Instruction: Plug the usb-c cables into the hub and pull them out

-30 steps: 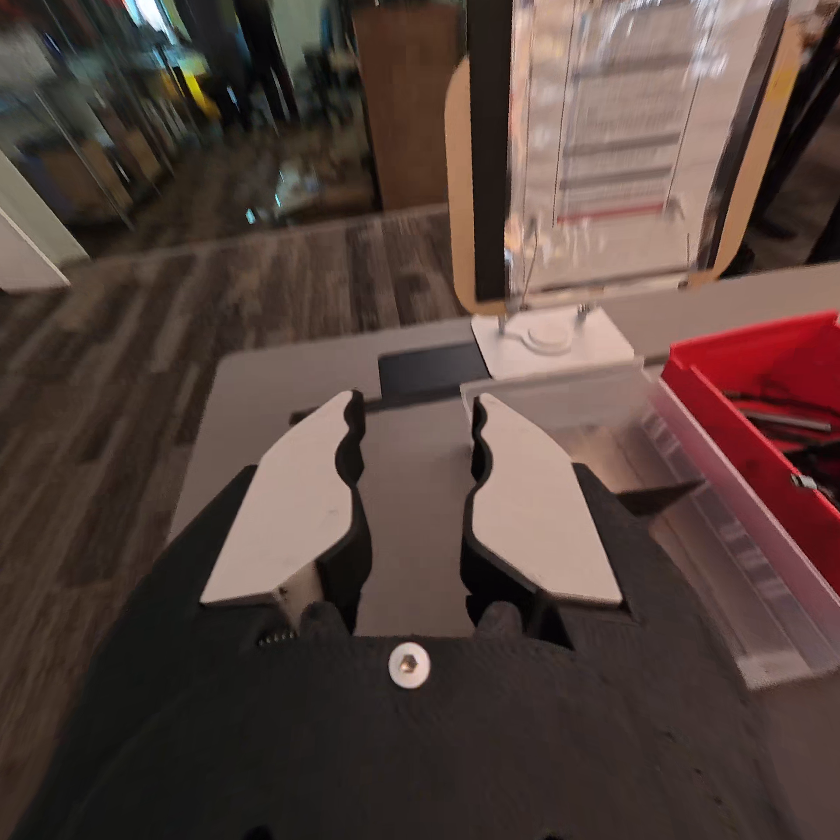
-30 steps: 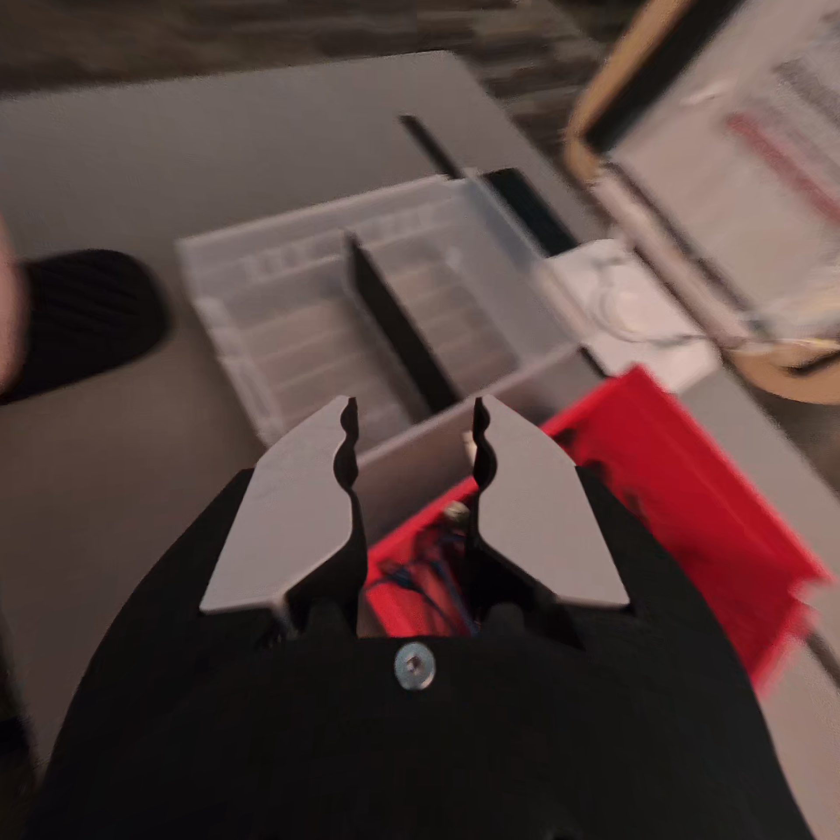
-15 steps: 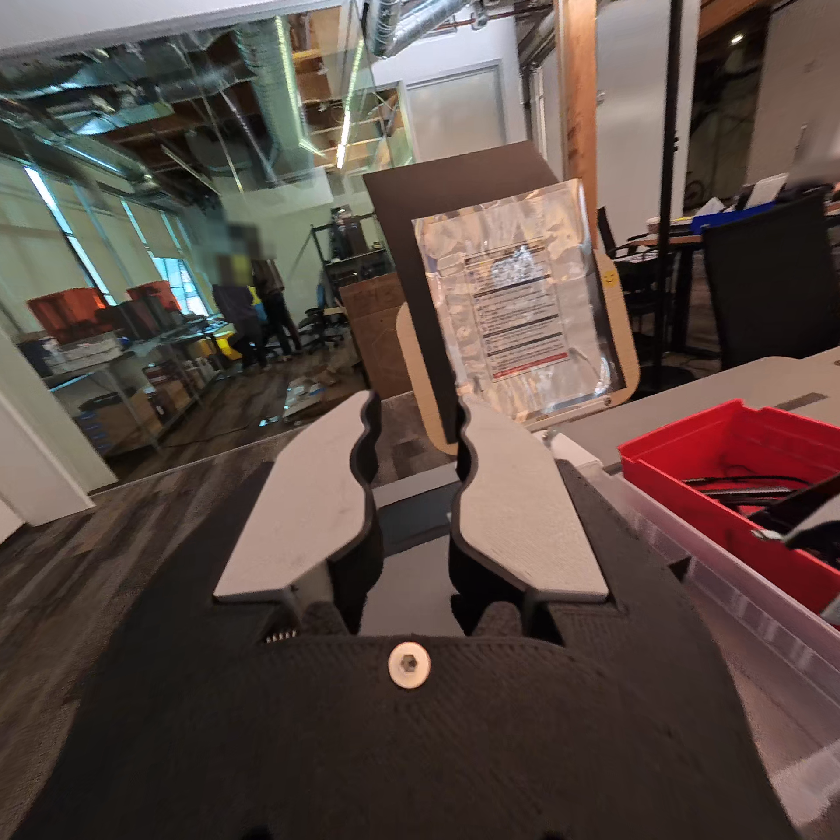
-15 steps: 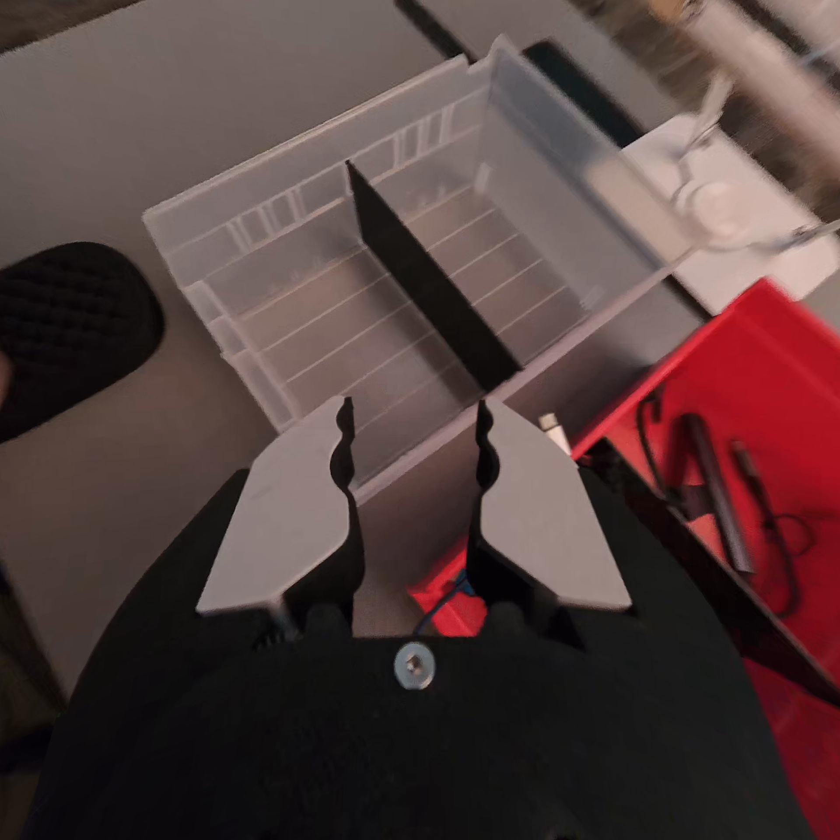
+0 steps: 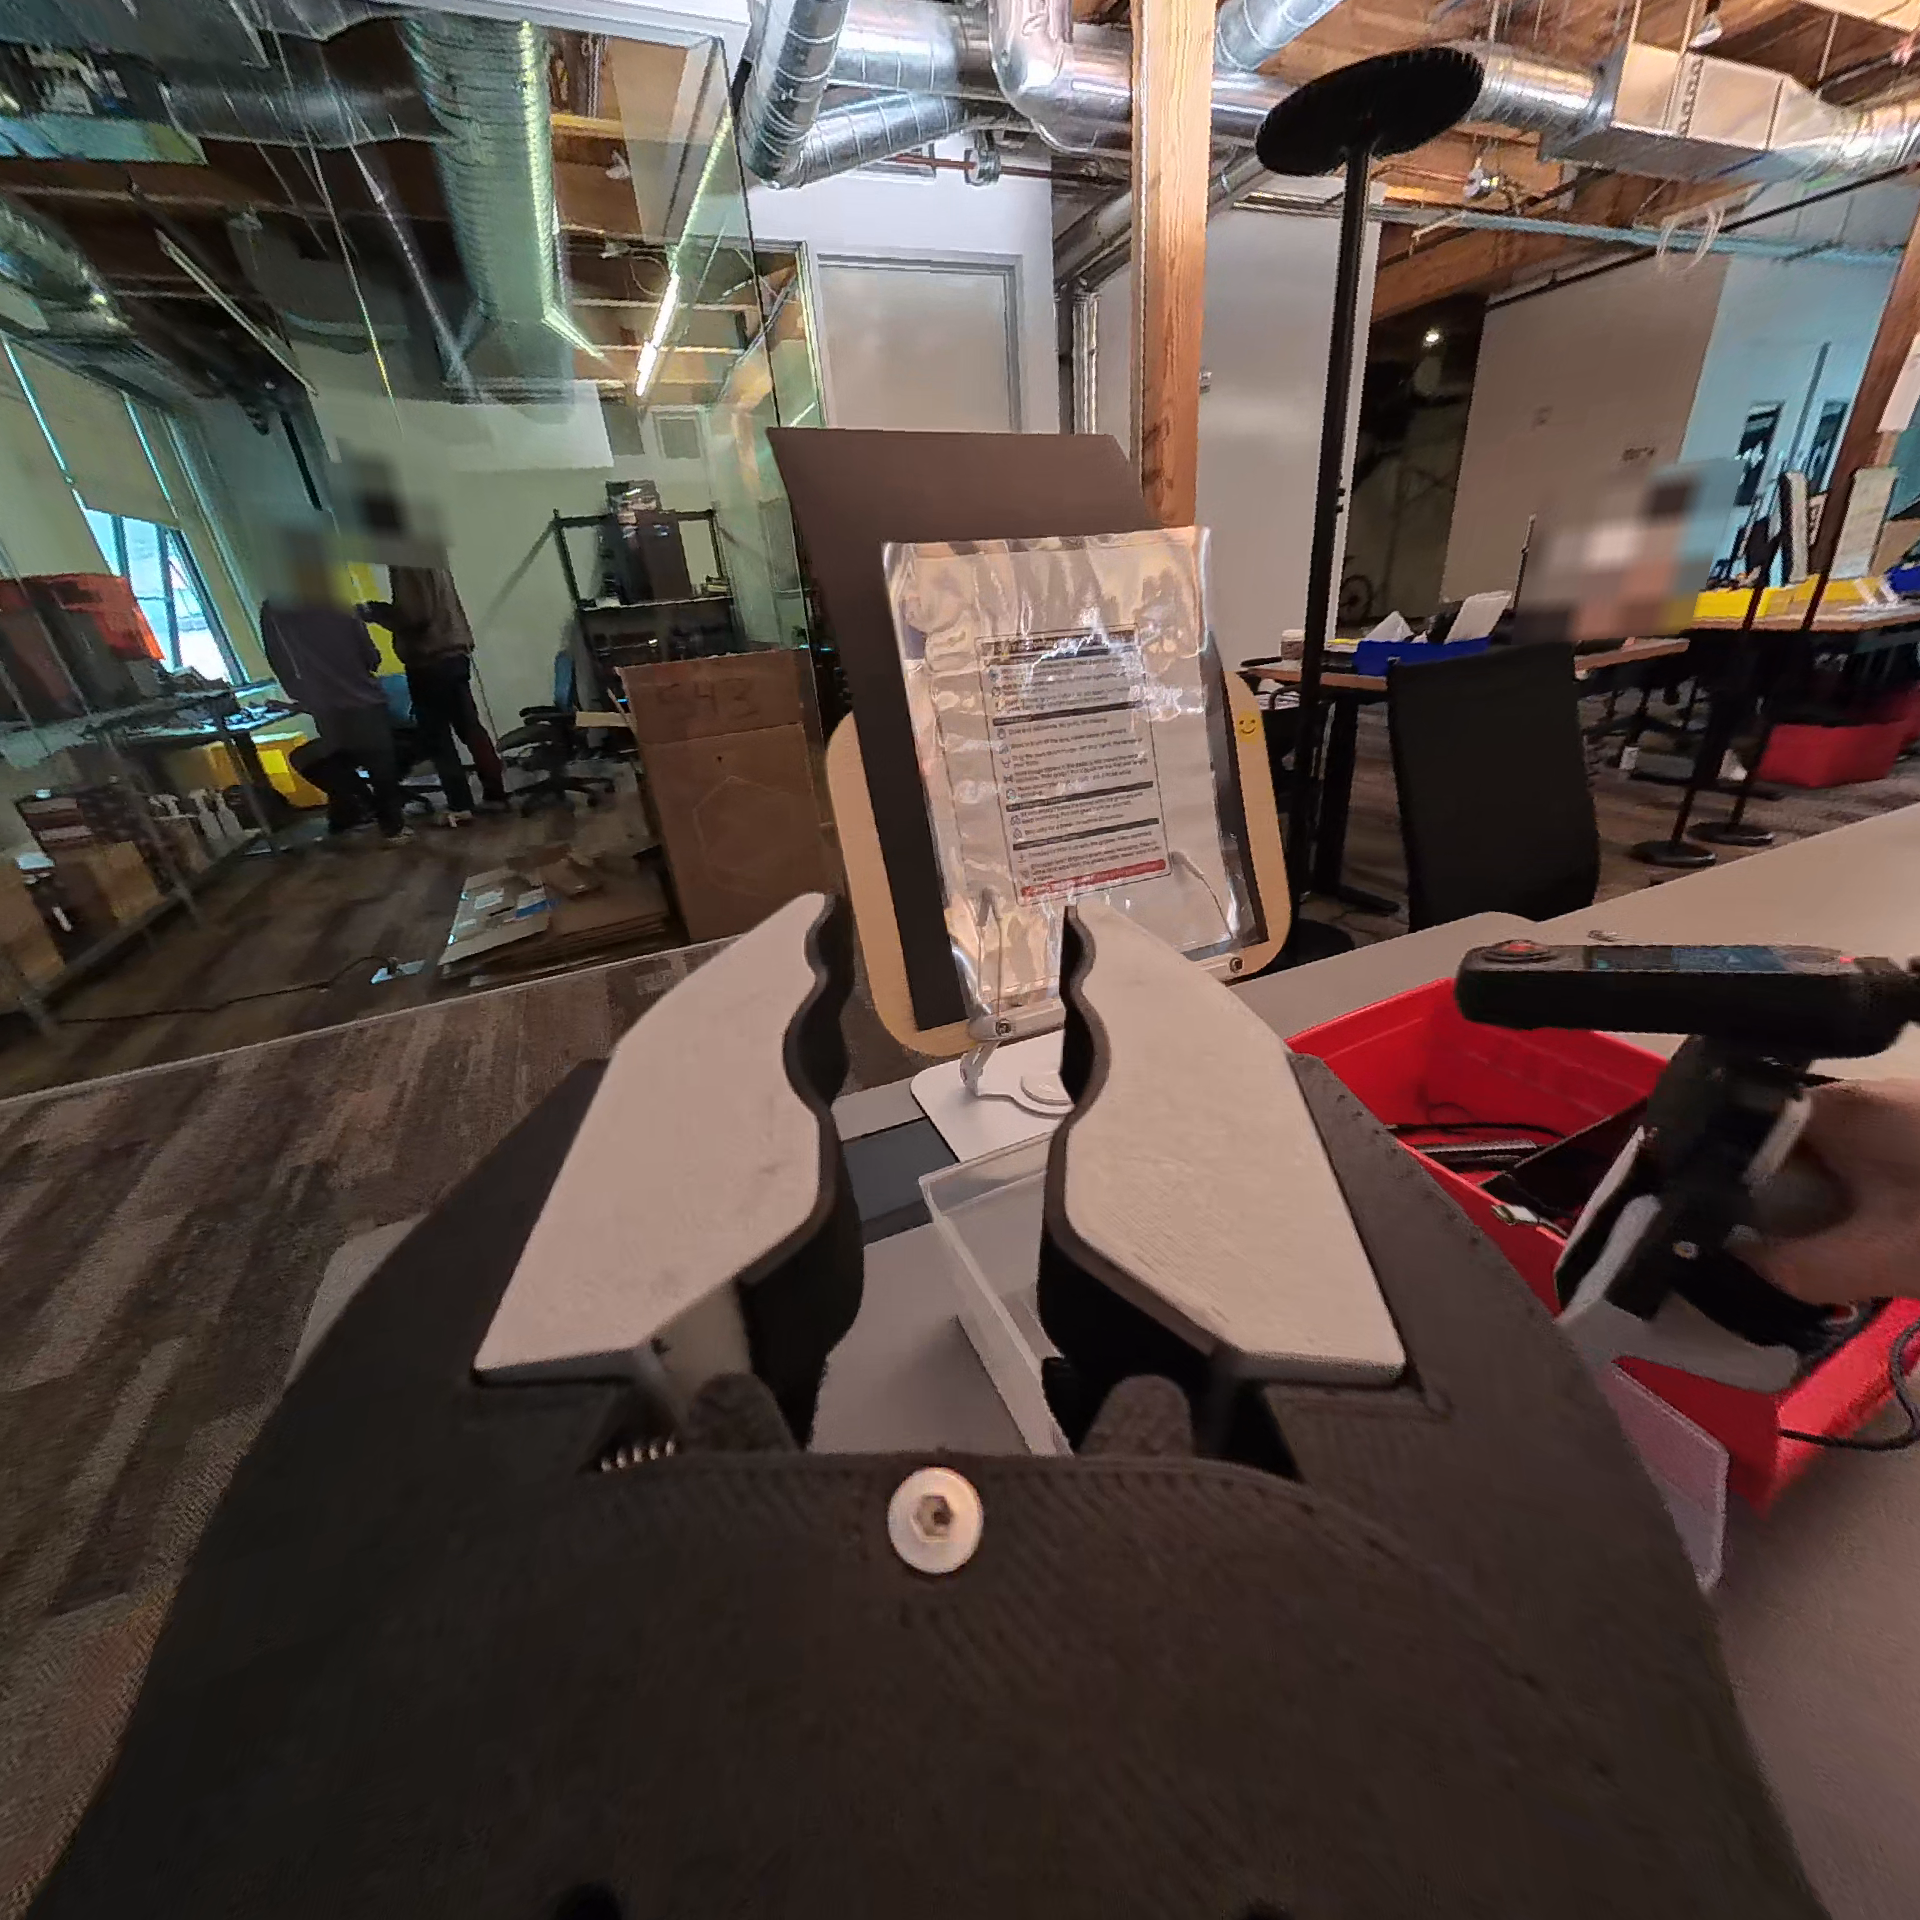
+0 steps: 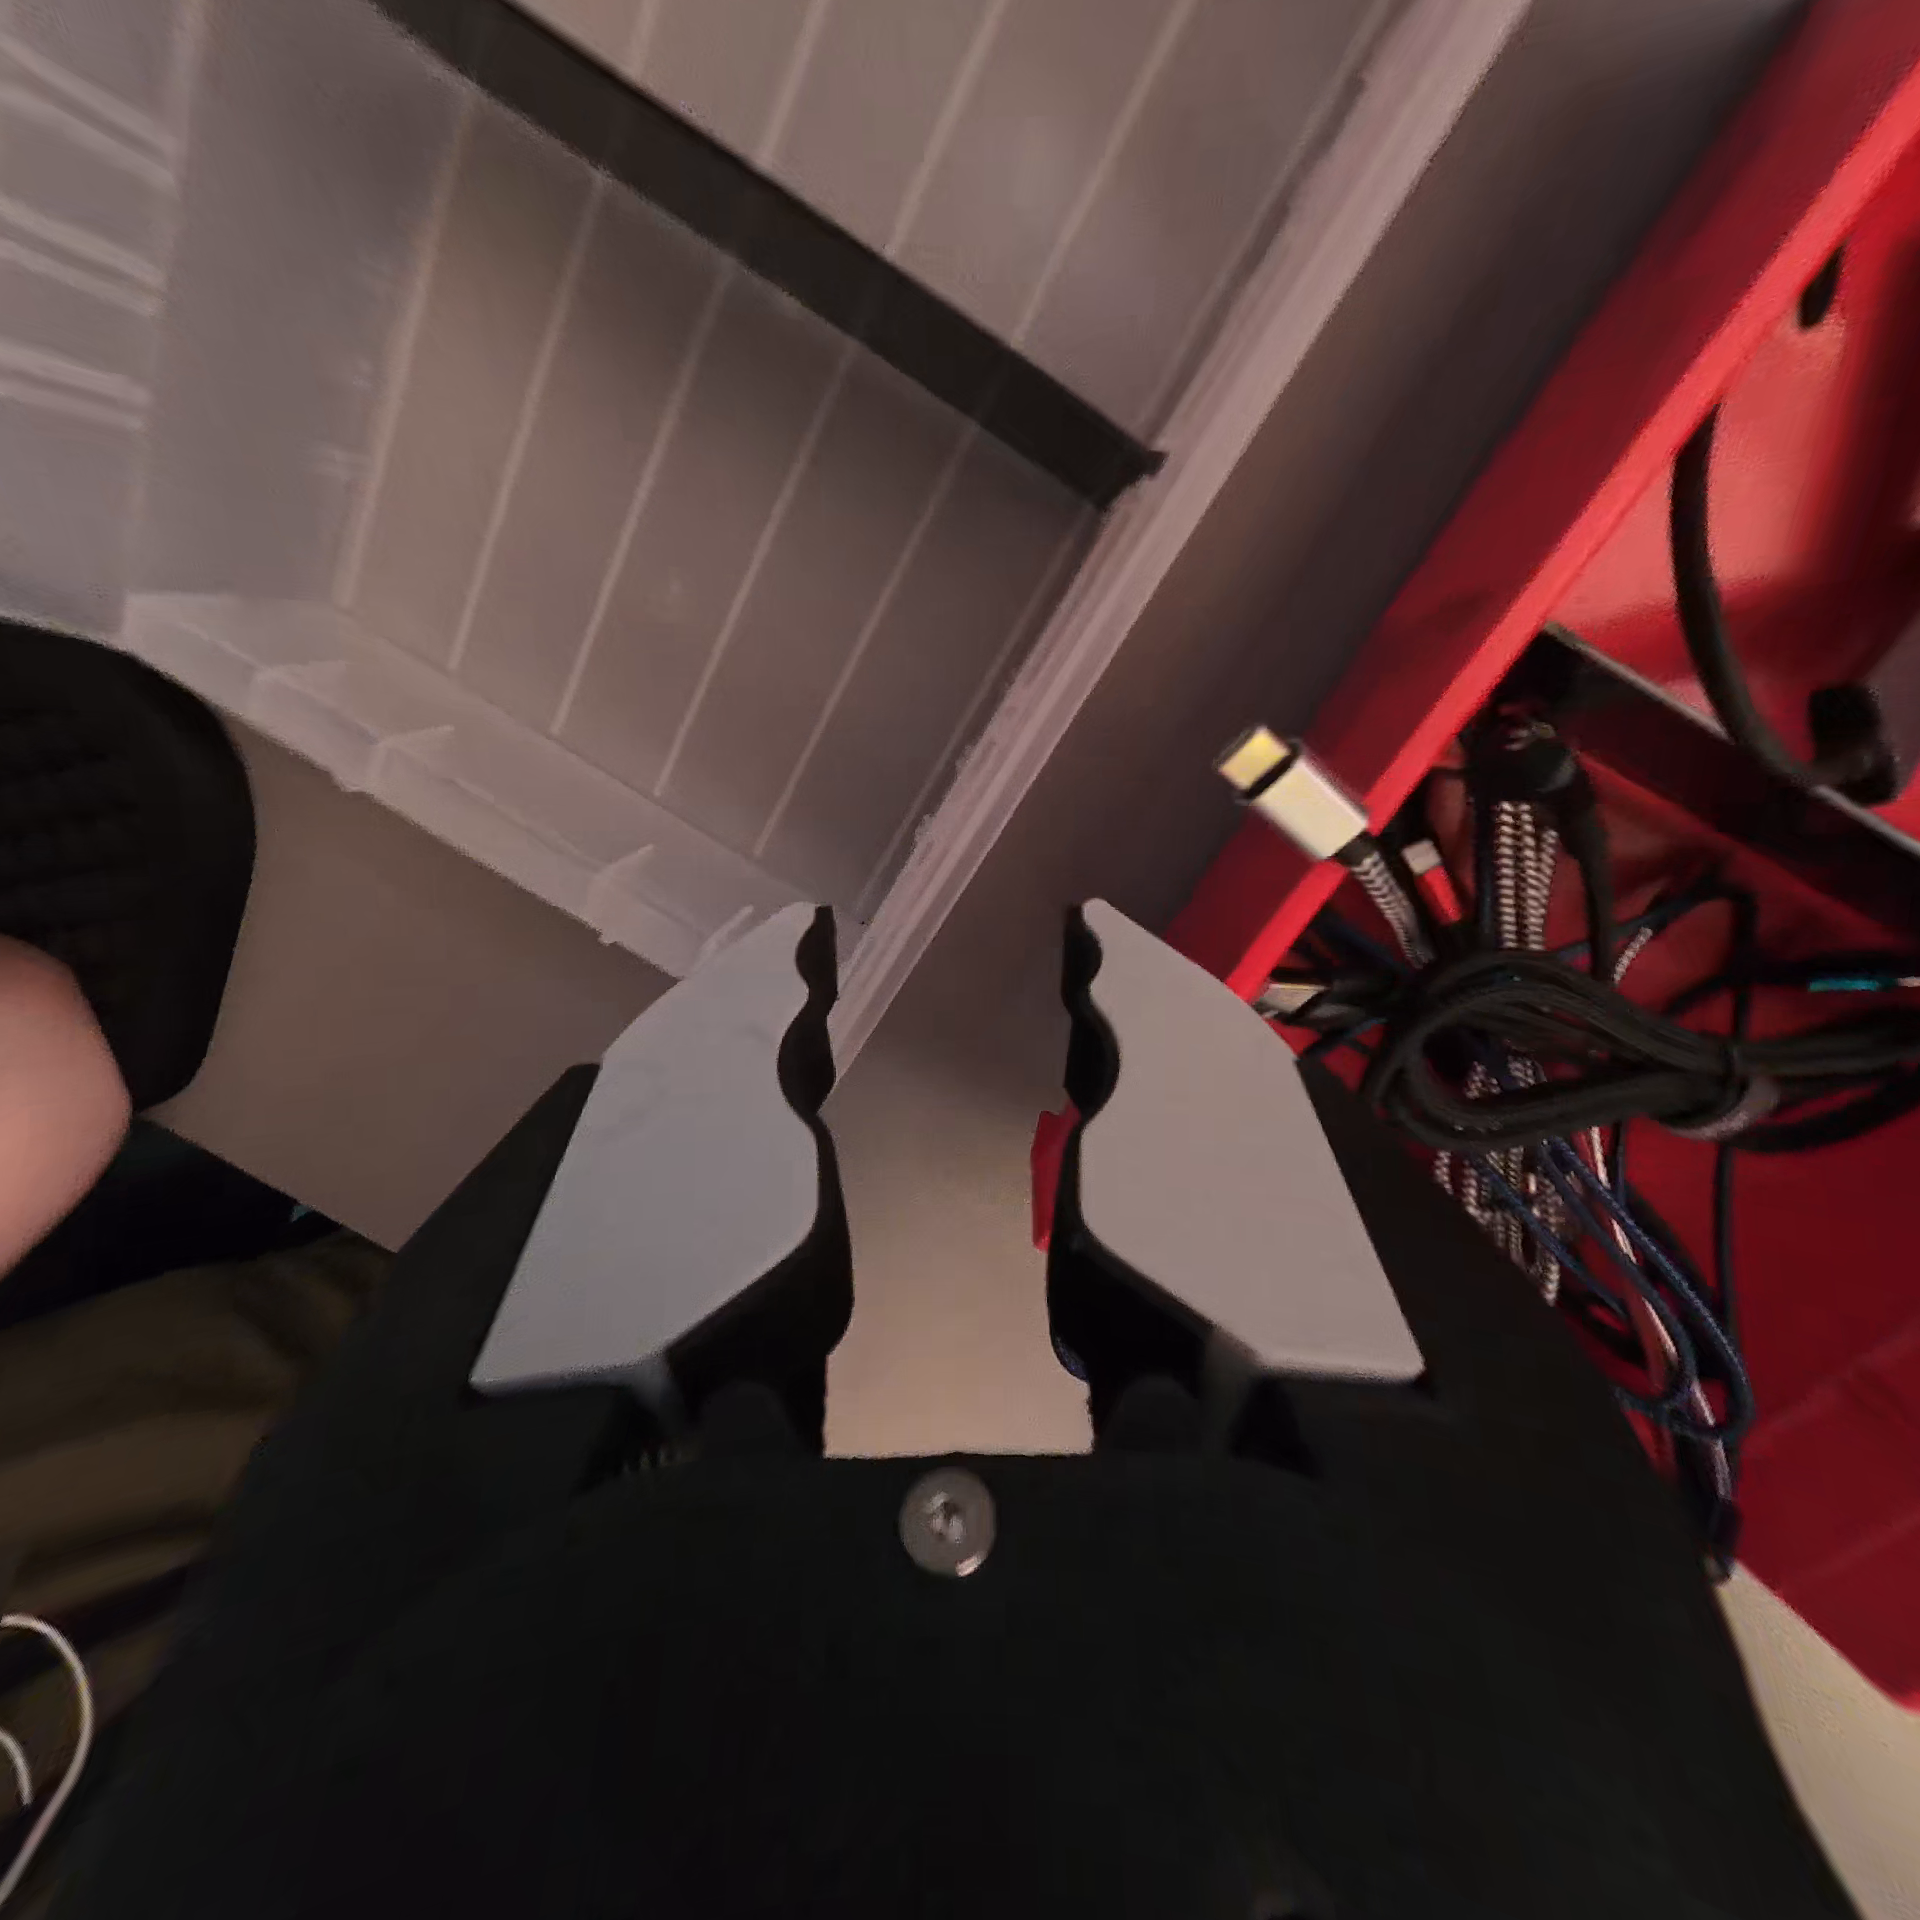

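The grey worktop (image 6: 935,1247) carries a clear bin (image 6: 623,520) and a red bin (image 6: 1558,468) side by side. The right tool (image 6: 945,925), gaping and empty, hangs over the worktop just left of the red bin's tangled cables (image 6: 1538,1039), whose silver plug (image 6: 1294,795) pokes over the rim. The left tool (image 5: 945,935) is also apart and empty, held level, well away.

Left claw (image 5: 945,977) open, empty, level above counter (image 5: 1766,894); right claw (image 5: 1621,1247) over red bin (image 5: 1455,1049); clear bin (image 5: 987,1216) between.
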Action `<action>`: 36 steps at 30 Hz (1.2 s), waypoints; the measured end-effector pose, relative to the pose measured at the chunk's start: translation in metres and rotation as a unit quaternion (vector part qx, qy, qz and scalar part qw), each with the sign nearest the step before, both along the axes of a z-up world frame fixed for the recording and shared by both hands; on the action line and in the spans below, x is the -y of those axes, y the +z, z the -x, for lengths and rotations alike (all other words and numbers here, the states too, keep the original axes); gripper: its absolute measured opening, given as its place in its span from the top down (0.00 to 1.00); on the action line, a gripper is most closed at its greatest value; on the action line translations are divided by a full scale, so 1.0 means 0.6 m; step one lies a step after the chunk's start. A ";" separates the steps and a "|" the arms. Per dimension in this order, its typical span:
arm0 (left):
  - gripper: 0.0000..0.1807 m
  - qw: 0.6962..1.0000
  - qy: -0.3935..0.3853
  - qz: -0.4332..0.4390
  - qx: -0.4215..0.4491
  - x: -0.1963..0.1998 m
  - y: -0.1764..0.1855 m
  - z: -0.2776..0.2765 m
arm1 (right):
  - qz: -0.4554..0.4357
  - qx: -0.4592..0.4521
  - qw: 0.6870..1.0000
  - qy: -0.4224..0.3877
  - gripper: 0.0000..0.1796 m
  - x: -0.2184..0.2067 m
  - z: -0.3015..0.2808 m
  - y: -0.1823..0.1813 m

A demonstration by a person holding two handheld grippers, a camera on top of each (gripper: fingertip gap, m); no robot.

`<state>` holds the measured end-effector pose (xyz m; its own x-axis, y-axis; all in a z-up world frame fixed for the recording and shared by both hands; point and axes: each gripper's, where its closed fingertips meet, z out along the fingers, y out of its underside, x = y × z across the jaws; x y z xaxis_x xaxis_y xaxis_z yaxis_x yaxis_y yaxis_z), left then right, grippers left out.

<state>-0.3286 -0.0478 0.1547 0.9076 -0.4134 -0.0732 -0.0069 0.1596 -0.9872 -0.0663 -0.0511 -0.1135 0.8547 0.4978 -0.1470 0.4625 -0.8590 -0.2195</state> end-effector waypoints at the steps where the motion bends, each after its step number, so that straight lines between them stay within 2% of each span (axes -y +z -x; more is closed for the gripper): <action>1: 0.79 1.000 0.002 0.005 0.005 0.000 -0.003 0.008 | 0.006 0.009 1.000 -0.014 0.77 -0.004 -0.003 -0.004; 6: 0.77 0.997 0.067 0.025 -0.002 -0.007 -0.018 0.069 | 0.061 -0.002 0.995 -0.079 0.79 -0.009 0.014 -0.024; 10: 0.78 0.998 0.049 0.022 0.021 -0.001 -0.015 0.077 | 0.062 0.042 0.994 -0.077 0.79 -0.024 0.017 -0.046; 12: 0.78 0.998 0.048 0.031 0.018 -0.001 -0.020 0.077 | 0.071 0.050 0.993 -0.079 0.83 -0.028 0.019 -0.056; 18: 0.79 0.998 0.040 0.038 0.003 -0.003 -0.024 0.065 | 0.114 0.021 0.986 -0.124 0.83 -0.037 0.035 -0.077; 26: 0.79 0.998 0.031 0.055 0.001 -0.007 -0.034 0.063 | 0.144 -0.001 0.978 -0.148 0.87 -0.038 0.035 -0.100; 28: 0.79 0.998 0.030 0.060 0.000 -0.009 -0.036 0.063 | 0.143 0.011 0.980 -0.135 0.87 -0.037 0.035 -0.106; 31: 0.79 0.998 0.027 0.064 -0.002 -0.010 -0.039 0.060 | 0.197 0.004 0.971 -0.136 0.87 -0.013 0.042 -0.121; 33: 0.79 0.998 0.028 0.064 -0.002 -0.010 -0.039 0.060 | 0.185 0.020 0.975 -0.125 0.95 -0.014 0.035 -0.127; 36: 0.80 0.998 0.026 0.065 -0.002 -0.011 -0.039 0.057 | 0.179 0.042 0.978 -0.100 0.96 -0.014 0.032 -0.128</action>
<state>-0.3625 -0.0410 0.1314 0.9276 -0.3727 -0.0255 -0.0156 0.0293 -0.9994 -0.0855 -0.0428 -0.1901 0.9465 0.2481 -0.2066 0.2800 -0.9493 0.1431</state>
